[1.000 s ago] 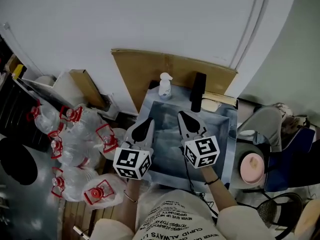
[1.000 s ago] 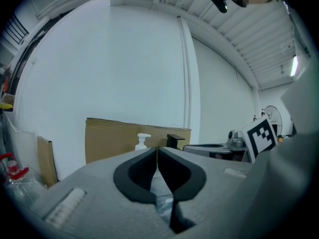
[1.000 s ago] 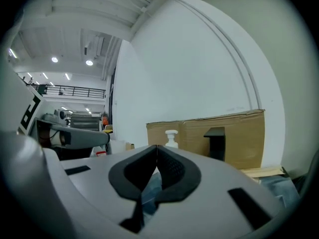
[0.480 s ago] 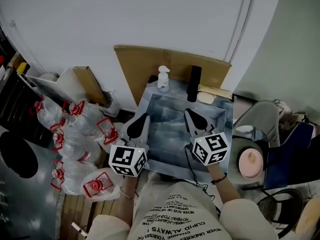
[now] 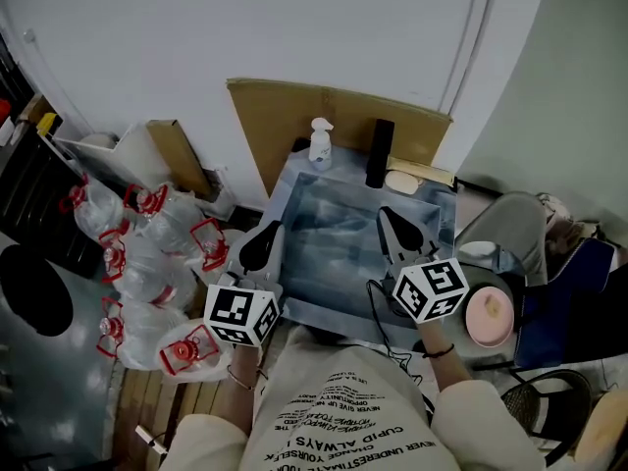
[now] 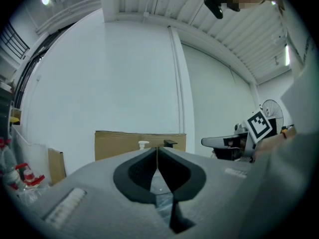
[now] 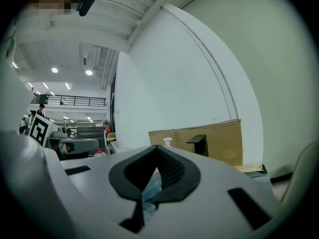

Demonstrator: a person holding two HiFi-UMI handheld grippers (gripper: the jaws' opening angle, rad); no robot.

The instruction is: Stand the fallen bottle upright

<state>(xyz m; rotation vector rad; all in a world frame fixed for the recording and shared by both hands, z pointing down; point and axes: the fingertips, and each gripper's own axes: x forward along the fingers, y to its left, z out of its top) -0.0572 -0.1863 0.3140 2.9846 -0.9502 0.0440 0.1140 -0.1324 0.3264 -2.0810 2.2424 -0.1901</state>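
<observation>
We hold both grippers level over the near edge of the table [image 5: 329,258], and neither has anything in it: the left gripper [image 5: 265,234] has its jaws pressed together with no gap between the pads, and the right gripper [image 5: 388,219] is closed the same way on nothing. No bottle lies on its side. Two stand upright at the far edge of the table, just in front of the cardboard sheet [image 5: 294,116] that leans on the wall: a small white pump bottle [image 5: 319,145] on the left and a tall black bottle [image 5: 380,153] near it on the right, both well apart from our jaws. We cannot tell which one the task means, so we judge the standing-up as done. If we had to take hold again, the black bottle looks stiff, narrow and top-heavy, quick to tip, so we would close on the middle of its body with the jaws level. The white one looks light, smooth plastic and may slip. We would grip its body below the neck, never the pump head.
</observation>
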